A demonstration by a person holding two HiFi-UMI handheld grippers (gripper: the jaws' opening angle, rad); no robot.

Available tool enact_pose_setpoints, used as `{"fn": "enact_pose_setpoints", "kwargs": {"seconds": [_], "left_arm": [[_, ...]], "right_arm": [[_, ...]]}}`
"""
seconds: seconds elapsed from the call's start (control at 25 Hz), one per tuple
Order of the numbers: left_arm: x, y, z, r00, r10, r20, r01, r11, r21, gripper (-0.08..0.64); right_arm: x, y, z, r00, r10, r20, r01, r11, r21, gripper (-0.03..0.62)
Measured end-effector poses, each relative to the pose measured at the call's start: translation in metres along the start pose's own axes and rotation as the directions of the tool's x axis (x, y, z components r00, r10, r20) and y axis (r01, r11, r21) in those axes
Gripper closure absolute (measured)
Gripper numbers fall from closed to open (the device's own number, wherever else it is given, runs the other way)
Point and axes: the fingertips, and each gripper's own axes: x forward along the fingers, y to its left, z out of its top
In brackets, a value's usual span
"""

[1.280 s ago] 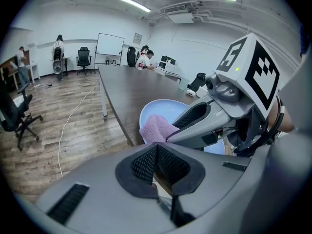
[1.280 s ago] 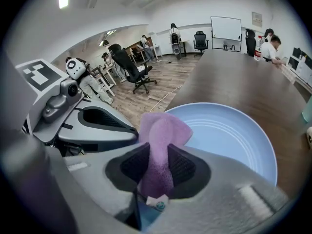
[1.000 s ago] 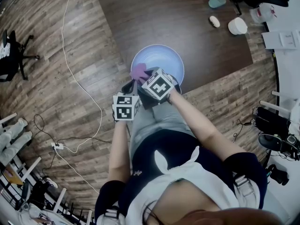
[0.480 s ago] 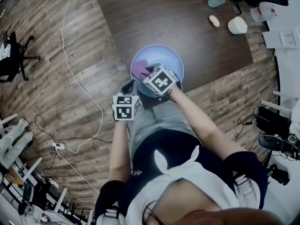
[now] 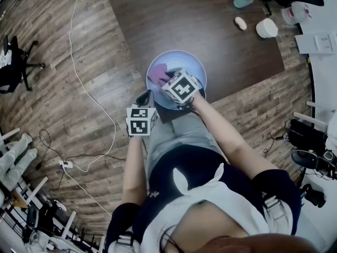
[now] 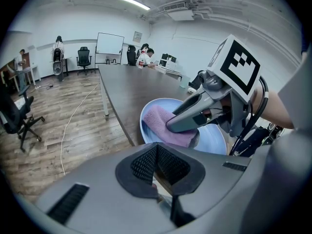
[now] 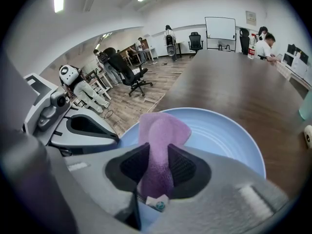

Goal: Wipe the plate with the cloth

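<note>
A light blue plate [image 5: 190, 63] sits at the near edge of the dark table. A purple cloth [image 5: 158, 74] lies on its left half. My right gripper [image 5: 167, 81] is shut on the cloth [image 7: 163, 130], which hangs from the jaws onto the plate [image 7: 224, 135]. In the left gripper view the right gripper's fingers [image 6: 187, 118] press the cloth [image 6: 163, 123] into the plate [image 6: 212, 141]. My left gripper [image 5: 146, 97] stands at the plate's near-left rim. Its jaws [image 6: 157, 167] look closed on that rim, which its body mostly hides.
At the far right of the table [image 5: 210, 20] are a teal cup [image 5: 243, 0], a small oval object [image 5: 240, 23] and a white bowl [image 5: 267, 29]. A white cable [image 5: 89, 94] runs over the wood floor at the left. An office chair [image 5: 13, 62] stands far left.
The right gripper has slid the cloth from the plate's near-left rim further onto the plate, away from the person. The left gripper has stayed where it was.
</note>
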Motion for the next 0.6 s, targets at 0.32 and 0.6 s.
{"fn": "enact_pose_setpoints", "kwargs": {"seconds": [0.32, 0.6], "left_arm": [[0.0, 0.0, 0.001, 1.0, -0.003, 0.002, 0.003, 1.0, -0.003, 0.555], [-0.001, -0.002, -0.001, 1.0, -0.013, -0.001, 0.013, 1.0, -0.007, 0.555]], "right_arm": [[-0.002, -0.012, 0.002, 1.0, -0.026, 0.004, 0.026, 1.0, 0.001, 0.477], [-0.004, -0.02, 0.002, 0.999, -0.048, 0.01, 0.048, 0.999, 0.014, 0.476]]}}
